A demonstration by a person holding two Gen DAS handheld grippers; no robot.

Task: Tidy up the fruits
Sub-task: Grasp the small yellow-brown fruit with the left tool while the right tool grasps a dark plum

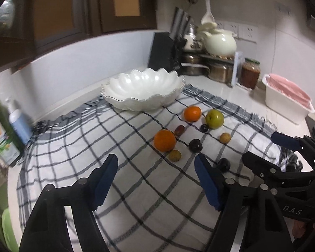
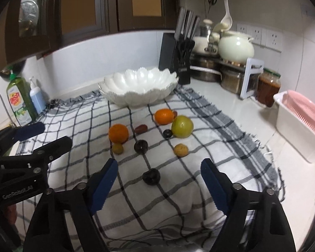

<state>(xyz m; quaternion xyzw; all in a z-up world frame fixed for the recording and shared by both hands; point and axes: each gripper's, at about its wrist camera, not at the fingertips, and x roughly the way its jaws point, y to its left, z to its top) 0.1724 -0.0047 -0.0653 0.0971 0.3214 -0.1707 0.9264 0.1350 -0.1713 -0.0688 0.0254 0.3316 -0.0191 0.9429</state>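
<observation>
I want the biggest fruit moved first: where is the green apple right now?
The green apple lies on the checked cloth, right of the fruit cluster in the right wrist view, beside an orange with a dark plum touching its near-left side.

Glossy white bowl (image 2: 136,88) on woven checked cloth (image 2: 178,189).

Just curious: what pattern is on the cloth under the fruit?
The cloth is white with dark grey-black checked lines, clearest in the right wrist view.
</observation>
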